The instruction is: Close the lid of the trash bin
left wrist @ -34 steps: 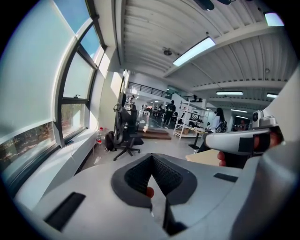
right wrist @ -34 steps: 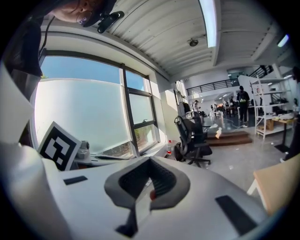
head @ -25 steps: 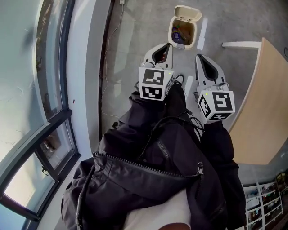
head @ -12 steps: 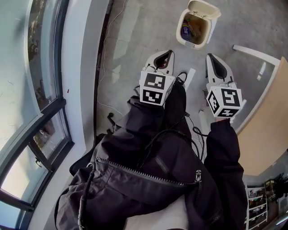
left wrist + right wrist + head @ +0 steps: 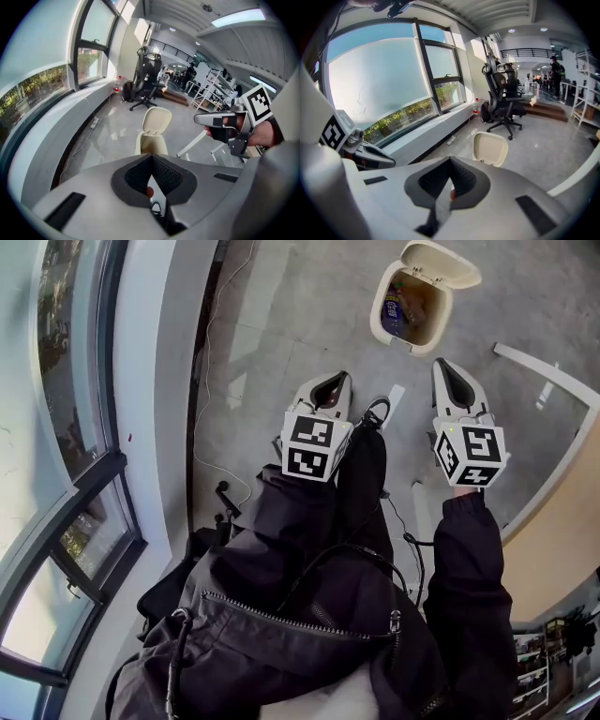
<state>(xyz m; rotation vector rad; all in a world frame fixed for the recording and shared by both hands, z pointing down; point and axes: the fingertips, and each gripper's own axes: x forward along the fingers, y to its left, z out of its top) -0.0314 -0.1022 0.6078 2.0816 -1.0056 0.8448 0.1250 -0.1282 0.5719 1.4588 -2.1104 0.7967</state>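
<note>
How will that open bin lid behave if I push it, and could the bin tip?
The lid looks like thin plastic hinged along one edge, so it would probably swing down easily. The trash bin is small, tall and free-standing on the floor, so a hard sideways push might slide or tip it.

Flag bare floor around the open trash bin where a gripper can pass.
Free: grey floor left of the trash bin, out to the window wall; also the floor between the bin and the white table leg. Crowded: between the left gripper and right gripper, where a white strip and black cord lie.
</note>
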